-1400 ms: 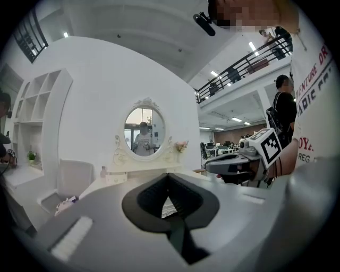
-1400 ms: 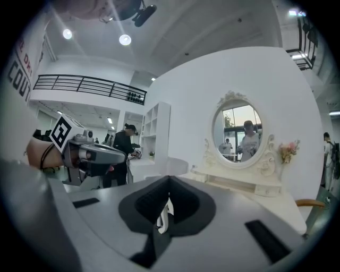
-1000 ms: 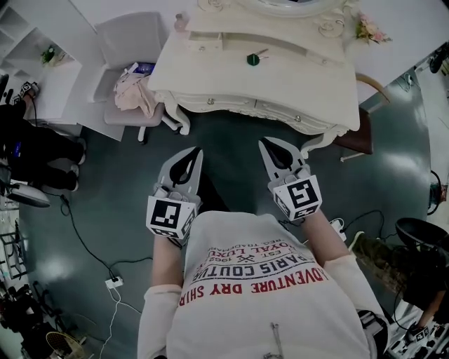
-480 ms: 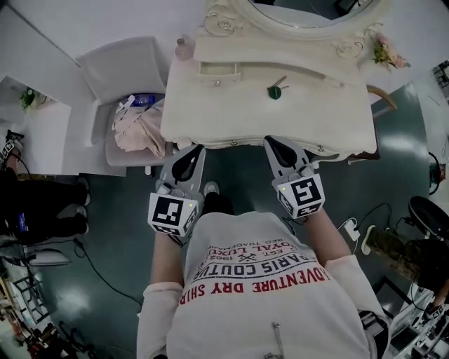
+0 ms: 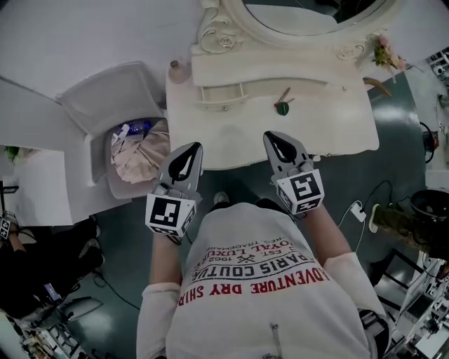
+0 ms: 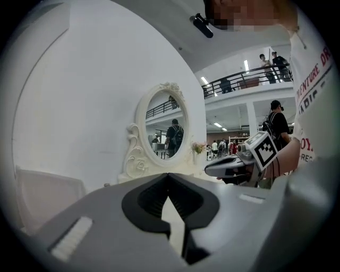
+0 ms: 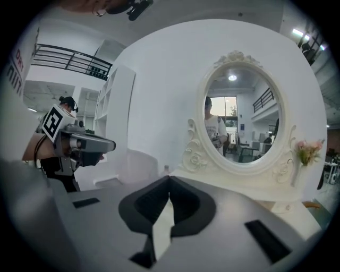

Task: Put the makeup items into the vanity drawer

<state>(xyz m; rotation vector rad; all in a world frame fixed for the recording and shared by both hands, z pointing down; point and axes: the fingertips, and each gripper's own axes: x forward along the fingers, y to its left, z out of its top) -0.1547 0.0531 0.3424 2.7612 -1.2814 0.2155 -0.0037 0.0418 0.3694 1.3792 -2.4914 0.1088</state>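
Here, the fingers of the left gripper (image 6: pixel 168 176) are seen pressed tip to tip, and nothing is held between them. The same is seen of the right gripper (image 7: pixel 169 178), whose fingers are closed on nothing. The two grippers are held side by side and pointed toward the vanity table (image 5: pixel 330 133), their tips over its near edge. The person's white printed shirt (image 5: pixel 256 280) is seen below them in the head view.

On the tabletop, beyond the right gripper and apart from it, a green-capped makeup item (image 5: pixel 282 108) is laid. A thin stick lies against it; whether the two are joined cannot be told. A small pinkish bottle (image 5: pixel 177 69) is stood at the table's far left corner.

A small drawer (image 5: pixel 221 95) with a round knob is set in the raised shelf at the back of the table, to the left of the green-capped item. Whether it is pulled out cannot be told.

The oval mirror (image 5: pixel 309 14) is mounted behind the shelf, and a sprig of flowers (image 5: pixel 384 50) is placed at its right. To the table's left, a chair (image 5: pixel 105 98) loaded with pale pink cloth (image 5: pixel 140 158) is seen.
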